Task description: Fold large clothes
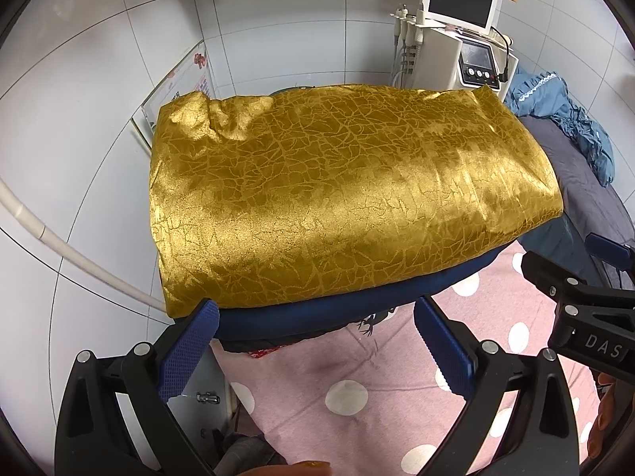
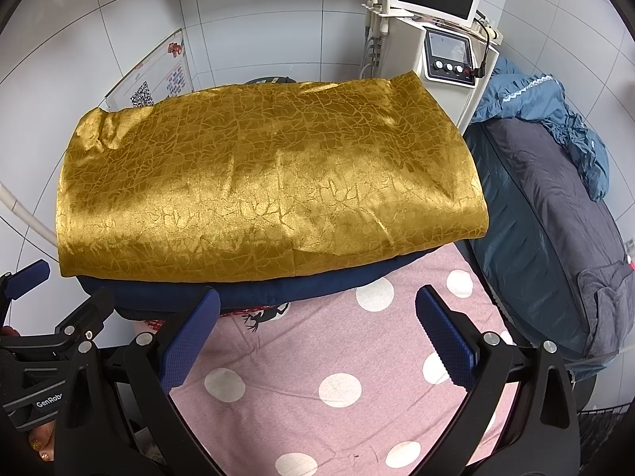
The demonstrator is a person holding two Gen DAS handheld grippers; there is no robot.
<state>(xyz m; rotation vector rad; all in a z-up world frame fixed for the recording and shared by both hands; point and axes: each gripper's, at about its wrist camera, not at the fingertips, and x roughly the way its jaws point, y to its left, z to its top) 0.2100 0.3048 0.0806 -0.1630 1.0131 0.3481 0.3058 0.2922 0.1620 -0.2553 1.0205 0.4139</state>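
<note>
A shiny gold cloth [image 1: 349, 194] with a crackle pattern lies folded into a thick rectangle on top of a folded dark blue garment [image 1: 317, 313]; it also shows in the right wrist view [image 2: 270, 186]. Both rest on a pink bed sheet [image 2: 337, 357] with white dots. My left gripper [image 1: 317, 345] is open and empty, just in front of the stack's near edge. My right gripper [image 2: 317, 337] is open and empty, over the pink sheet a little in front of the stack. Each gripper shows at the edge of the other's view.
A grey and blue quilt [image 2: 555, 218] lies at the right of the bed. A white machine with a screen [image 2: 440, 20] stands behind the stack against the tiled wall. A white pipe [image 1: 71, 254] runs along the left wall.
</note>
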